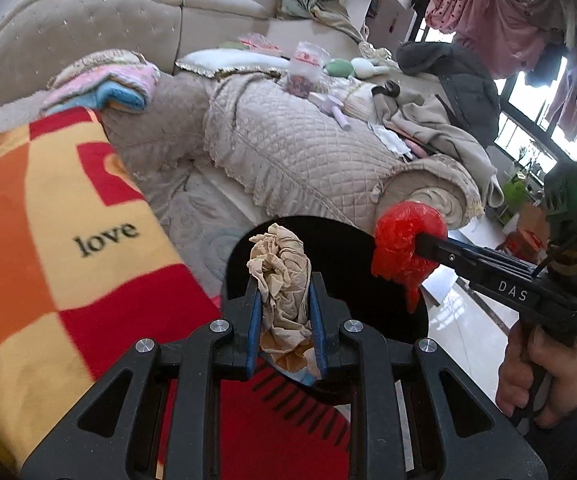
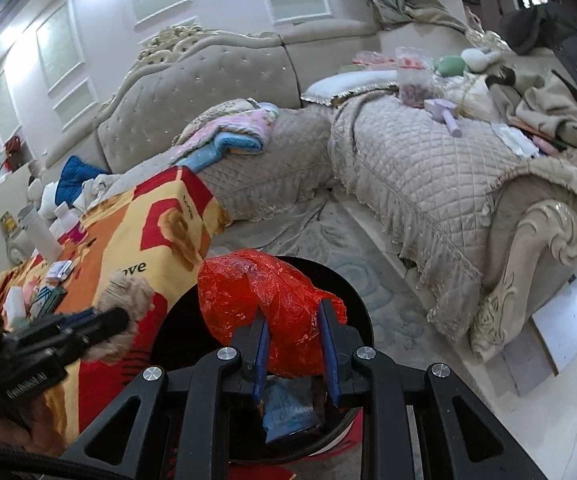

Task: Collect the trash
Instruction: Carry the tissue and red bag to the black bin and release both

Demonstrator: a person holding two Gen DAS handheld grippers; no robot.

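bin [image 2: 362, 300] before sofa [image 2: 428, 168], right of blanket [image 2: 160, 232].

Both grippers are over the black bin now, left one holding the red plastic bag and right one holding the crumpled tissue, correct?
Swapped. The left gripper holds the crumpled tissue, as the left wrist view shows; the right gripper holds the red plastic bag, as the right wrist view shows. Both are over the black bin.
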